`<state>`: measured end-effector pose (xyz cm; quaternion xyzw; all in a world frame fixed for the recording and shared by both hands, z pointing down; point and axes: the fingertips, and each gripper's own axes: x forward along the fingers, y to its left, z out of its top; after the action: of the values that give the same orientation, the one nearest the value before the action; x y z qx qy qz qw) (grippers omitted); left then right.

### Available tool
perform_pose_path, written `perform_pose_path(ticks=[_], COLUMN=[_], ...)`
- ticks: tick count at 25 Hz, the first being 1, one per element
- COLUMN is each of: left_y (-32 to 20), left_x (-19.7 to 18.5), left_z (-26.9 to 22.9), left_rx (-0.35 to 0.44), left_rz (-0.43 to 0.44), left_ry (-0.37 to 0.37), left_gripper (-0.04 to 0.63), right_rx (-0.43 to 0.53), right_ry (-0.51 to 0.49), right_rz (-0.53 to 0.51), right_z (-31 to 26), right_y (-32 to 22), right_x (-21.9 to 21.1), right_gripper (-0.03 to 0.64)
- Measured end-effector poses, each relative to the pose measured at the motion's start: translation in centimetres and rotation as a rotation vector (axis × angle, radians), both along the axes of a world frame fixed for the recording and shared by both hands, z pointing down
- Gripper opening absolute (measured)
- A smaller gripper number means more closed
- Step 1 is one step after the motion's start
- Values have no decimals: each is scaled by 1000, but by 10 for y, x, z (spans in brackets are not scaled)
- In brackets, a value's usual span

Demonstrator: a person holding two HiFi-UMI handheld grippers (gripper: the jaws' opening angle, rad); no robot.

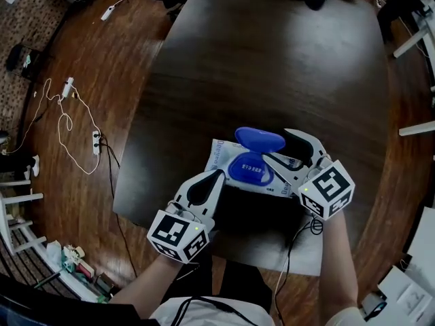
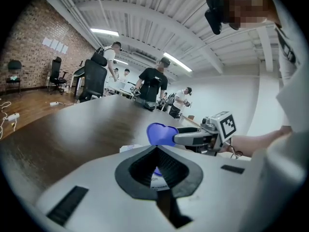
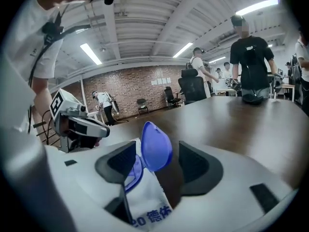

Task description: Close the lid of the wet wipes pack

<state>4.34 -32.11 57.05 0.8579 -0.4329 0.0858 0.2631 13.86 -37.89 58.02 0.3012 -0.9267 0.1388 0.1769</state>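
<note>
Since the blue lid stands upright between the wide-open fingers of the right gripper, which do not press it, a sideways push would likely twist its hinge. It could also skid the light wet wipes pack over the smooth desk rather than fold the lid shut. Pressed too softly, the lid may spring back. The left gripper, fingers closed tip to tip on nothing, sits at the pack's left end and may not steady it. The pack lies flat near the person's edge of the desk, long axis running left to right, lid hinged on the far side.
</note>
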Motion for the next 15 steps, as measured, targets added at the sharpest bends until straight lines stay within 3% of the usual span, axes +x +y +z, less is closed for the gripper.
perform_pose_path(ticks=[15], left_y=[3], left_x=[-17], left_z=[0], left_rx=[23], left_rz=[-39], left_ry=[-1], left_gripper=[-2], right_rx=[45], right_ry=[-7], right_rz=[-8], right_z=[-15], right_y=[16], right_x=[-16], right_gripper=[262])
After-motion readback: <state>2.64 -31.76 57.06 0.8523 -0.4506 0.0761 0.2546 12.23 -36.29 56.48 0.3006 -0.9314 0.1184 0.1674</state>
